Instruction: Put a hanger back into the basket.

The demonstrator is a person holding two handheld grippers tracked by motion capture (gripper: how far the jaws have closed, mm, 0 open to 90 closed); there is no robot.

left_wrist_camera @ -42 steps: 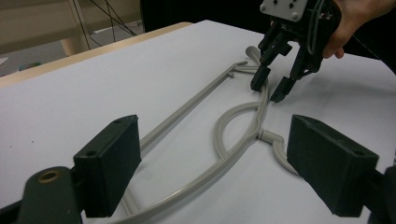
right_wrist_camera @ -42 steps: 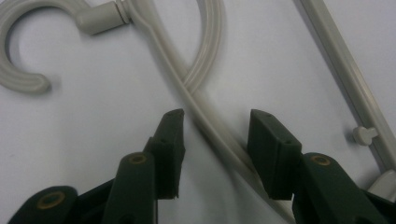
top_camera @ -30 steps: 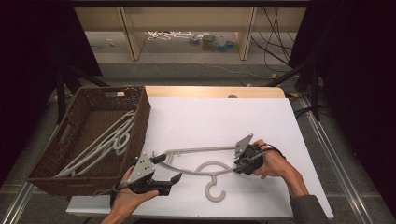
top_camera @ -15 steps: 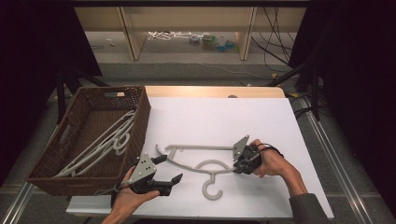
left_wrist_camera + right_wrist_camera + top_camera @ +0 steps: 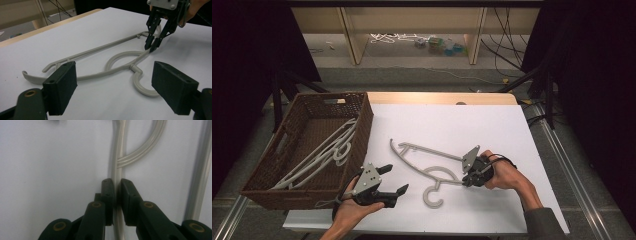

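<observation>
A grey plastic hanger point(image 5: 432, 151) lies flat on the white table, hook toward the front edge. My right gripper point(image 5: 465, 181) points down at its right arm, and its jaws have just been closing onto that arm. In the right gripper view both pads press the thin bar point(image 5: 120, 157) between them point(image 5: 117, 182). The left gripper view shows the same grip point(image 5: 150, 47) on the hanger point(image 5: 100, 73). My left gripper point(image 5: 396, 178) rests near the front left, open and empty, its wide pads point(image 5: 113, 85) facing the hook.
A dark wicker basket point(image 5: 364, 131) stands at the table's left edge with several grey hangers point(image 5: 319, 155) inside. The white table top ends at a wooden strip at the back, with shelving and cables beyond it.
The right jaws have closed onto the hanger's arm. The hanger has swung, so its left end now lies farther from the front edge. My left gripper has stayed put.
</observation>
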